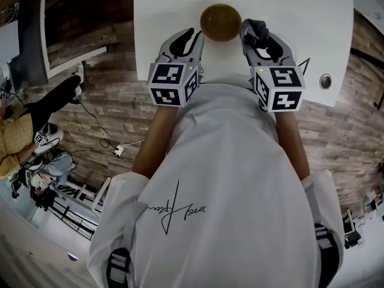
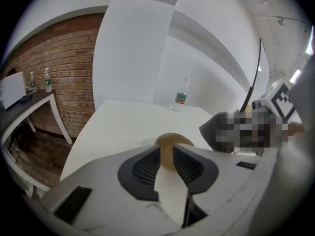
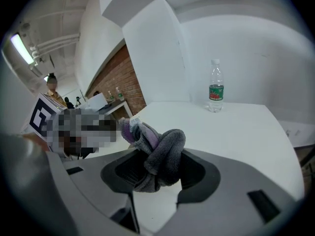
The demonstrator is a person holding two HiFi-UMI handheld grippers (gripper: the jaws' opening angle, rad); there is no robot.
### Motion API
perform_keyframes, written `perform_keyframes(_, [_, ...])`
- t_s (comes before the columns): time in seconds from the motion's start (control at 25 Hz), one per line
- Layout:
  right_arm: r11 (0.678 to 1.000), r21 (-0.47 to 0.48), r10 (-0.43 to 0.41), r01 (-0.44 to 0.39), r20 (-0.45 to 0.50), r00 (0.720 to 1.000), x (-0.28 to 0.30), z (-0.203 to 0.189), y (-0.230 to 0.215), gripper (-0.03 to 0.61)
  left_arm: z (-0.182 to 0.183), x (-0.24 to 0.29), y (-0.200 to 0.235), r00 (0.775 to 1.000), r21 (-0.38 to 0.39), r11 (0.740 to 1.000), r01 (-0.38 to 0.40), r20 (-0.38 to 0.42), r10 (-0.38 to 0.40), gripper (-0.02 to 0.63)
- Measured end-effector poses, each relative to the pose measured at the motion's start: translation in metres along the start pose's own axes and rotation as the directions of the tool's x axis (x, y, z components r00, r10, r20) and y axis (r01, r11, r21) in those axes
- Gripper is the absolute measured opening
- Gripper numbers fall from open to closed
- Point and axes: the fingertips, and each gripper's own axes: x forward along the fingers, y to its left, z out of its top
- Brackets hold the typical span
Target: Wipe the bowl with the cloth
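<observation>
Head view: nearest the person, the left hand-held gripper [image 1: 193, 39] sits just left of the bowl [image 1: 221, 21], jaws apart and gripping nothing. In the left gripper view the bowl shows through their gap. Just right of the bowl, the right hand-held gripper [image 1: 257, 36] is clenched on a bunched grey cloth [image 1: 258, 25]. The brown bowl stands upright on the white bench [image 1: 300, 17]. Well beyond the bowl stands a water bottle [image 3: 215, 86].

Left tongs [image 1: 193, 36]: white, two-jawed, held forward and tilted downward; the jaws are seen a little apart, with nothing gripped between the pads.
Right tongs [image 1: 257, 33]: tilted downward likewise; the jaws are closed on a bunched grey fleece cloth [image 3: 165, 151].
Forearms [image 1: 153, 140]: both bare, stretched forward side by side.
</observation>
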Motion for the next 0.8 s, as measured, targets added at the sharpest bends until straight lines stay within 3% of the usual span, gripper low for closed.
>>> perform_keyframes(0.8, [1.000,-0.015,0.002,-0.003,-0.102,0.995,0.025,-0.019,0.004,0.178,-0.021,0.037,0.018,0.995,-0.018,1.000,0.023,-0.097,-0.025,0.091])
